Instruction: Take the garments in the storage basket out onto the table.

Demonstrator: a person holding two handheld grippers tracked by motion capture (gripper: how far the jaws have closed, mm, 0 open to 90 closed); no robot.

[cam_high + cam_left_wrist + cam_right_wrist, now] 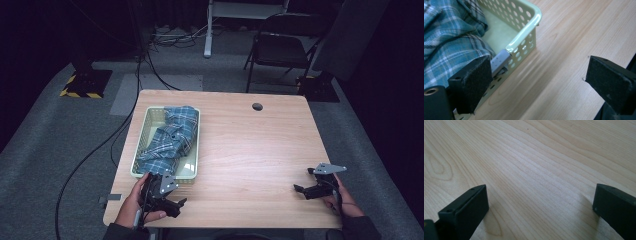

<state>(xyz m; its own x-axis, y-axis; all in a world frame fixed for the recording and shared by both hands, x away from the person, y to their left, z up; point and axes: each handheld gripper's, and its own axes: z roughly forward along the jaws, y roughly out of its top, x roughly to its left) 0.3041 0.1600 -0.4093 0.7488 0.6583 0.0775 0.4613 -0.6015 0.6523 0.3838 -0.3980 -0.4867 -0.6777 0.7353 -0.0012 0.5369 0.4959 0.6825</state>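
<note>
A pale green perforated basket [146, 131] stands on the left of the wooden table [250, 145] and holds a crumpled blue plaid cloth [170, 137]. My left gripper [167, 197] sits at the basket's near right corner, jaws open with nothing between them. In the left gripper view [539, 82] the basket's corner [524, 40] and the plaid cloth [451, 37] lie just ahead, and one pad [472, 82] is beside the basket wall. My right gripper [312, 185] rests near the table's front right, open over bare wood [541, 205].
A round cable hole [257, 106] is at the table's far edge. Behind the table stand a black folding chair [280, 45], a white desk leg [207, 30] and floor cables [150, 70]. A stand base with yellow-black tape [85, 82] is at far left.
</note>
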